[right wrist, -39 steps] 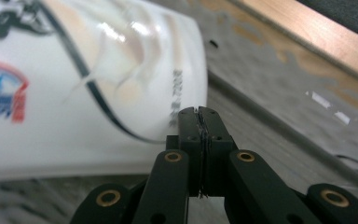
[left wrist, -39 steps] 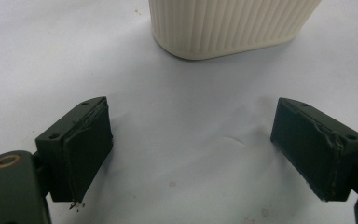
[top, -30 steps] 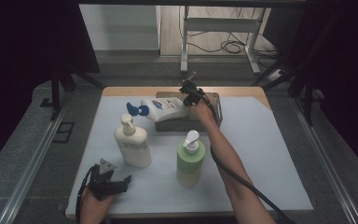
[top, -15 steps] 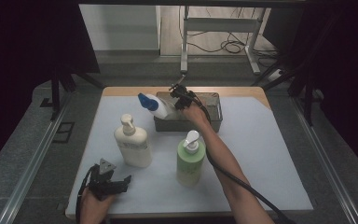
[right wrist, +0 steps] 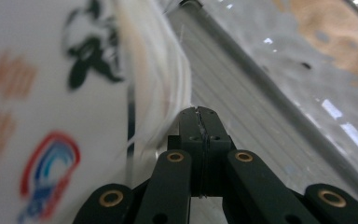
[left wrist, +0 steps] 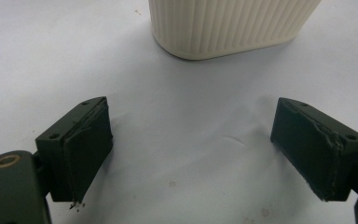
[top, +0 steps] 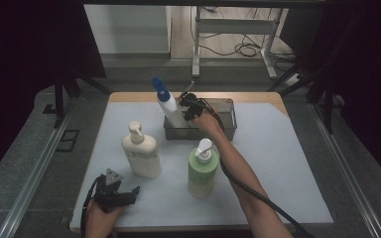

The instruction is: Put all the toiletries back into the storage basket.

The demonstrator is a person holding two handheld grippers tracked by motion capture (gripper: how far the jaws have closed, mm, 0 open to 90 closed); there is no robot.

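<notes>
Your right gripper (top: 187, 105), fingers pressed together with nothing between them, leans against the white bottle (top: 171, 106) standing tilted at the left end of the metal tray (top: 228, 130). Unheld, the bottle could slip off your fingers and topple out. Your left gripper (top: 124, 195) rests on the surface, fingers spread. A second ago the bottle lay flat; now it is nearly upright.
</notes>
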